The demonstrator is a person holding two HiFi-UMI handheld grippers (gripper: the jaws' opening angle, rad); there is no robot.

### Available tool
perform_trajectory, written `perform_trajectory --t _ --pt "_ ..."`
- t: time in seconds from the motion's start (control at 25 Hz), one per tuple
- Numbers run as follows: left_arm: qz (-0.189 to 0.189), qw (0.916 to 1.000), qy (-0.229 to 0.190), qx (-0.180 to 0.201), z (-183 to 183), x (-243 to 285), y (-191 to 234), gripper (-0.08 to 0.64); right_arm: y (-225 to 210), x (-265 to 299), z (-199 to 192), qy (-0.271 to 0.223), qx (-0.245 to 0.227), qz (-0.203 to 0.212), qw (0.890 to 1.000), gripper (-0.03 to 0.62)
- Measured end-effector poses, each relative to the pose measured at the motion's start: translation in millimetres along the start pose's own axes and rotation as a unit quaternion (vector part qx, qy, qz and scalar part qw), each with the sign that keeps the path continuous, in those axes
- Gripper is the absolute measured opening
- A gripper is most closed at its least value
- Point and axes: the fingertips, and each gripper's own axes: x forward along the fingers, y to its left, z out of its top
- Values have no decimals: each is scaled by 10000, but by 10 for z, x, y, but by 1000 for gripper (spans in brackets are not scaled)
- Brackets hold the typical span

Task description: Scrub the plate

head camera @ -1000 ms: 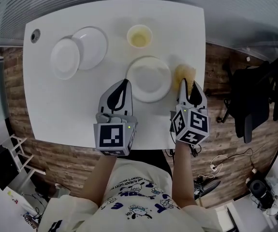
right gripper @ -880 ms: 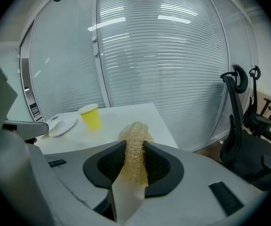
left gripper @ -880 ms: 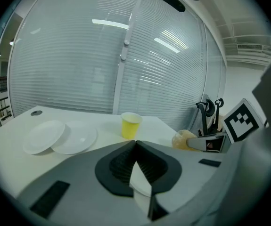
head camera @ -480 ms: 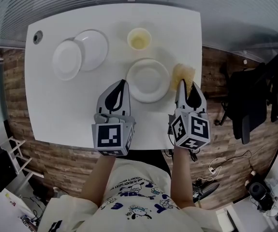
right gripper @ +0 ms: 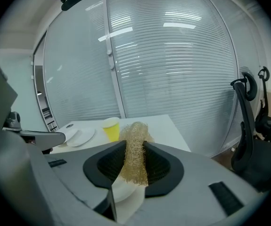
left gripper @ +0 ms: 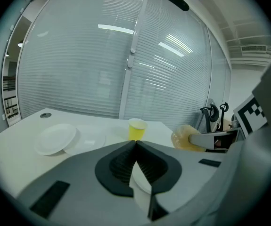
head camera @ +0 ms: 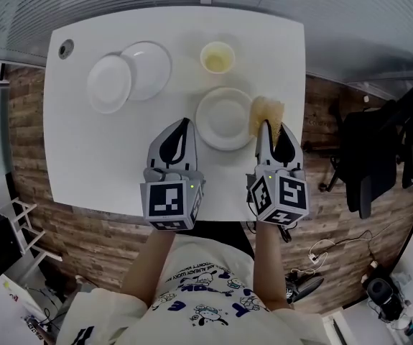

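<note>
Shirt (head camera: 206, 279) print too small to read. My right tongs (head camera: 276, 128) pinch the mesh scrubber (right gripper: 134, 149); left tongs (head camera: 184, 123) closed, empty. Plate (head camera: 224, 117) lies between both tips, scrubber just beside its right rim.

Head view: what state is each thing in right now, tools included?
Centre plate: lying flat, empty.
Scrubber: pinched between jaws, beside centre plate.
Right tool: shut on scrubber.
Left tool: shut, empty.
Yellow cup: upright.
Two left plates: overlapping.
</note>
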Motion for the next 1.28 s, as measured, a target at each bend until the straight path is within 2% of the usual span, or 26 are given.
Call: perform_trajectory --t 0.12,0.28,0.48,0.6,0.72,0.76,0.8,0.96,1.0,1.28 --pt "42 9997 216 -147 -98 7 46 25 73 18 -19 37 -50 79 9999 96" --pt "3 9976 450 -521 -229 29 84 25 147 29 -52 74 -84 165 9998 97" --pt "-44 9963 651 -558 -295 98 103 25 205 76 -65 91 -85 274 9995 97" --pt "-140 9937 830 -737 -365 146 107 25 231 109 -95 134 -84 315 9994 97" --pt "-362 9879 1172 -947 -482 191 86 36 263 127 -107 166 -108 341 9992 97" --pt "-446 9855 1278 -1023 -520 208 76 76 270 133 -111 178 -117 346 9992 97" --pt "-510 9833 1356 -1101 -552 224 69 86 272 139 -116 189 -122 349 9991 97" --pt "-643 9761 1520 -1410 -638 270 63 88 262 163 -150 239 -93 362 9990 97" --pt "-682 9740 1565 -1487 -661 279 58 112 263 170 -164 260 -92 370 9989 96" --pt "-866 9626 1822 -1807 -784 312 0 130 269 202 -286 439 -134 425 9980 97"
